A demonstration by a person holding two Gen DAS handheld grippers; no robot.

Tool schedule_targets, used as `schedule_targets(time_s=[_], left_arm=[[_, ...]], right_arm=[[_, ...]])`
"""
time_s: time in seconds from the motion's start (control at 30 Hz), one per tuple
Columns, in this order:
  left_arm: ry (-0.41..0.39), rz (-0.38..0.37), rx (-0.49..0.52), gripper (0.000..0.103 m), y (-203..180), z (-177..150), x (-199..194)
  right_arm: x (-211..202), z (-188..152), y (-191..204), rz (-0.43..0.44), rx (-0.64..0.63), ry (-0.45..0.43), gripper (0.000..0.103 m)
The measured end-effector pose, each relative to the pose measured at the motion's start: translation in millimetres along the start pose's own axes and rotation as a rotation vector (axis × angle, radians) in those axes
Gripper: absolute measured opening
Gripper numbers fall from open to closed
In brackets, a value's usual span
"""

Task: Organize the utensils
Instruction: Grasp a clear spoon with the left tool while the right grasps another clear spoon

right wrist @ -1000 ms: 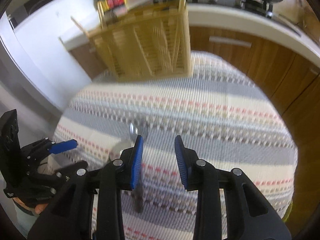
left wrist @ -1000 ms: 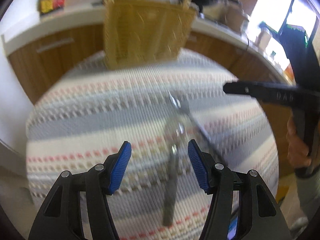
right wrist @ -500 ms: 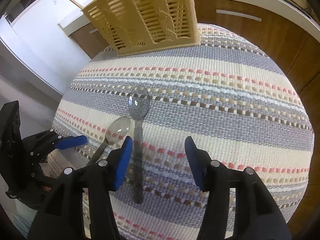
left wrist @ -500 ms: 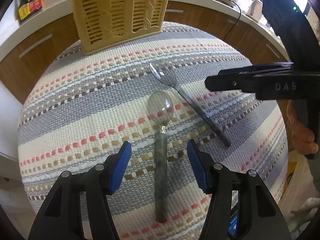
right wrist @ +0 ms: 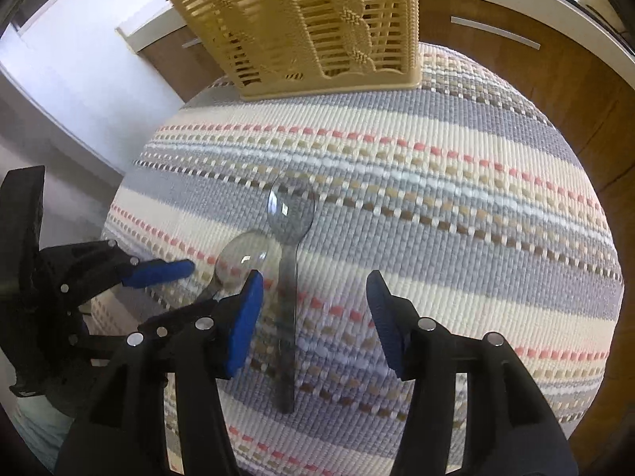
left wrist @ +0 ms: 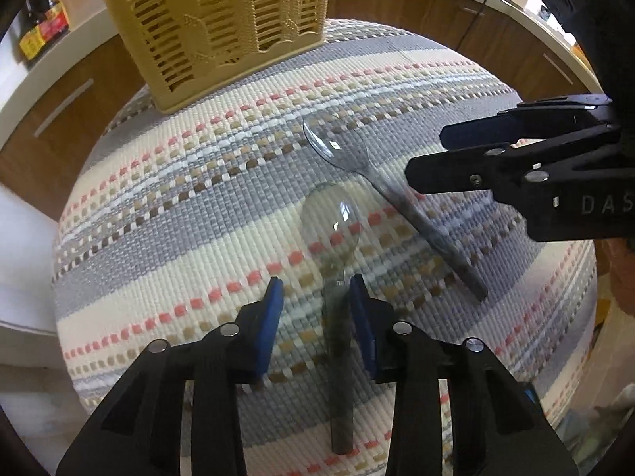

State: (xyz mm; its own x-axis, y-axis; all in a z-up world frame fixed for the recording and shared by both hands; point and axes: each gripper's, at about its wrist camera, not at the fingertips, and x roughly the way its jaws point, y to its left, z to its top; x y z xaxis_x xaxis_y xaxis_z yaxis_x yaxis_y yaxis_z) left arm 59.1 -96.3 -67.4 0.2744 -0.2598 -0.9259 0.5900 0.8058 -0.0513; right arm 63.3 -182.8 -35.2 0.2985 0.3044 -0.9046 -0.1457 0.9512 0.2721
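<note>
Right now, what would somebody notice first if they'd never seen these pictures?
Probably the two see-through spoons lying on the striped mat, one clear and one smoky grey, bowls close together. The left gripper is open around the clear spoon's handle, and the right gripper is open above the grey spoon's handle. A yellow basket stands at the mat's far edge.

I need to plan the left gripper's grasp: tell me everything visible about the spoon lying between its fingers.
The near spoon looks like clear, smoke-tinted plastic: a rounded glossy bowl and a straight, darker handle. It lies flat on the striped woven mat, bowl pointing toward the yellow basket. The left gripper straddles its neck, jaws open, the right pad close beside the handle; contact cannot be told.
</note>
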Motion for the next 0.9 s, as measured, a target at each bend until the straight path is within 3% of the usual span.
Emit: schedule_targets(time_s=[0.13,0.23,0.3,0.5,0.63,0.77,0.9], left_arm=[[-0.003,0.056,0.013,0.011,2,8,4],[-0.014,0.006,-0.05,0.011,13,12,4],[-0.047,0.028,-0.092,0.011,25,12,1],[-0.111,-0.022,-0.202,0.01,55,8,-10],[-0.142,-0.026,-0.216,0.01,59,8,-16],[-0.174,-0.028,-0.22,0.011,63,4,-23],[-0.206,-0.033,-0.227,0.01,63,-4,-31]], right_arm=[[7,10,-8,0.036,0.035,0.032,0.039],[13,13,-4,0.037,0.028,0.052,0.037],[20,16,3,0.036,0.012,0.068,0.037],[40,16,37,-0.054,-0.074,0.104,0.037],[47,15,54,-0.125,-0.124,0.11,0.03],[54,11,72,-0.213,-0.192,0.117,0.015],[55,7,78,-0.171,-0.209,0.112,0.01]])
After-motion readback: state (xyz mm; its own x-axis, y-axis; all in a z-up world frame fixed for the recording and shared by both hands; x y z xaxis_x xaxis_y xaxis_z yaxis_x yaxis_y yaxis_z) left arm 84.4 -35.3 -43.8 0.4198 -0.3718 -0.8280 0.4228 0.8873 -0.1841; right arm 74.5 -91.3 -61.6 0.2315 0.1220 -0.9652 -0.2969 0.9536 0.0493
